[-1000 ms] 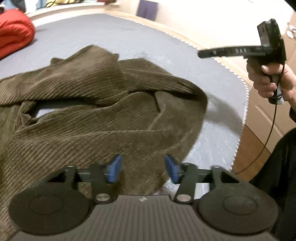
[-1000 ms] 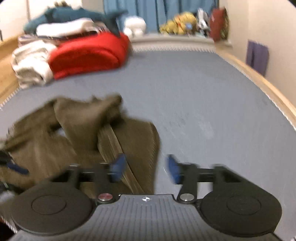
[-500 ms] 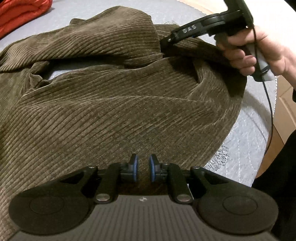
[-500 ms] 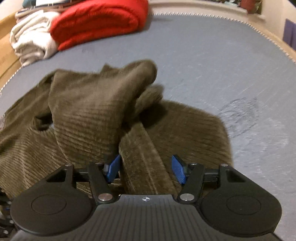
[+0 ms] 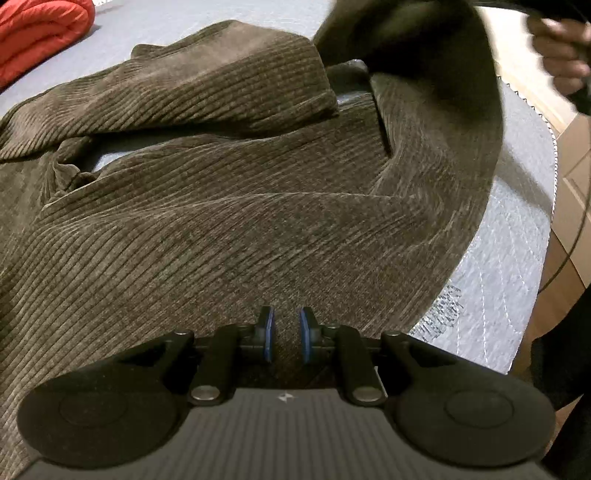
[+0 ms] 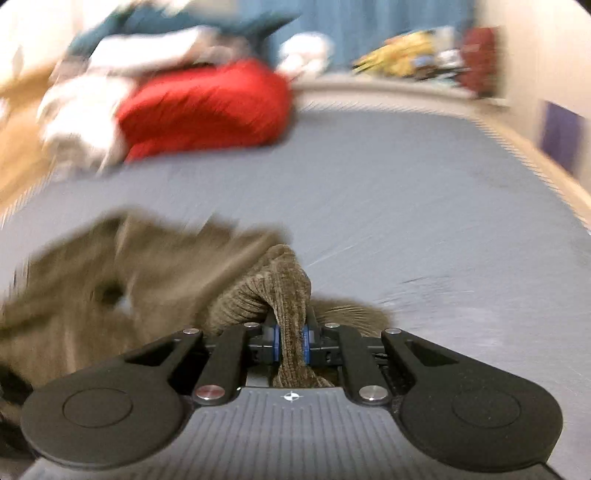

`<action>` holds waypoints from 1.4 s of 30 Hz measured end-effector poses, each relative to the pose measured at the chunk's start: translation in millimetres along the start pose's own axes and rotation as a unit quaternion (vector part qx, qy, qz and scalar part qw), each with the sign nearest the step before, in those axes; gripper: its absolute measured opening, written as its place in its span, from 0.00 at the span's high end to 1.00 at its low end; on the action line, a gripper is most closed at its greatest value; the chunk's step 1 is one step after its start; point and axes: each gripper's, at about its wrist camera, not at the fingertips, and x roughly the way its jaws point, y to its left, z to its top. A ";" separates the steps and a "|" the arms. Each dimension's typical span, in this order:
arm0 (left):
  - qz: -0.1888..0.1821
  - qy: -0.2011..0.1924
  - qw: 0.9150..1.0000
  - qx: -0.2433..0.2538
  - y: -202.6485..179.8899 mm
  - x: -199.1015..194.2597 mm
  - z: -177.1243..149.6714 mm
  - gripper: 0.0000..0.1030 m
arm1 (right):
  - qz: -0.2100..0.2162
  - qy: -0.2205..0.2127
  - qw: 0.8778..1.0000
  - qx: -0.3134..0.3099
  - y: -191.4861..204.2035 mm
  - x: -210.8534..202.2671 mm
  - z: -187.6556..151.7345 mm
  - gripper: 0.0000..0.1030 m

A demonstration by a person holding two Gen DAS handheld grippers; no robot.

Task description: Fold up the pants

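Observation:
The brown corduroy pants (image 5: 221, 206) lie crumpled on the grey-blue bed. My left gripper (image 5: 284, 338) is shut on the near edge of the pants, with cloth pinched between its blue pads. My right gripper (image 6: 291, 341) is shut on a bunched fold of the pants (image 6: 280, 288) and holds it lifted above the bed. In the left wrist view that lifted fold (image 5: 424, 44) rises at the upper right under the hand (image 5: 561, 51) holding the right gripper. The rest of the pants trails blurred to the left in the right wrist view.
A red folded quilt (image 6: 199, 107) lies at the far left of the bed (image 6: 406, 184), also seen in the left wrist view (image 5: 33, 33), with white and teal laundry (image 6: 122, 55) behind it. The bed's right edge (image 5: 532, 206) borders wooden furniture.
My left gripper closed on the near edge of the pants. My right gripper came down onto a fold, closed on it and lifted it up.

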 end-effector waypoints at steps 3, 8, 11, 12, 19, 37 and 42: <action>0.002 0.000 1.000 0.003 -1.2 0.4 0.0 0.84 | -0.091 -0.025 0.987 0.132 -73.3 -51.6 -12.6 0.89; 0.001 0.002 1.000 0.004 1.1 1.5 0.8 0.84 | -0.181 0.123 0.943 0.252 -157.8 -66.8 -98.2 0.86; 0.003 0.004 1.000 0.004 0.2 2.9 2.3 0.83 | -0.176 0.147 0.927 0.296 -187.0 -71.0 -128.5 0.78; 0.004 0.004 1.000 0.004 -0.1 3.4 3.0 0.82 | -0.170 0.134 0.926 0.310 -193.8 -75.1 -131.4 0.75; -0.005 0.003 1.000 0.003 0.1 4.6 6.4 0.74 | -0.219 0.091 0.893 0.382 -236.8 -90.5 -139.8 0.52; -0.033 -0.033 0.972 0.232 -49.8 -10.4 -22.1 0.91 | -0.238 0.005 0.884 0.402 -243.5 -97.6 -131.2 0.88; -0.094 -0.071 0.961 0.251 -61.8 -46.8 -24.7 0.93 | -0.283 -0.094 0.894 0.334 -228.5 -126.6 -111.6 0.89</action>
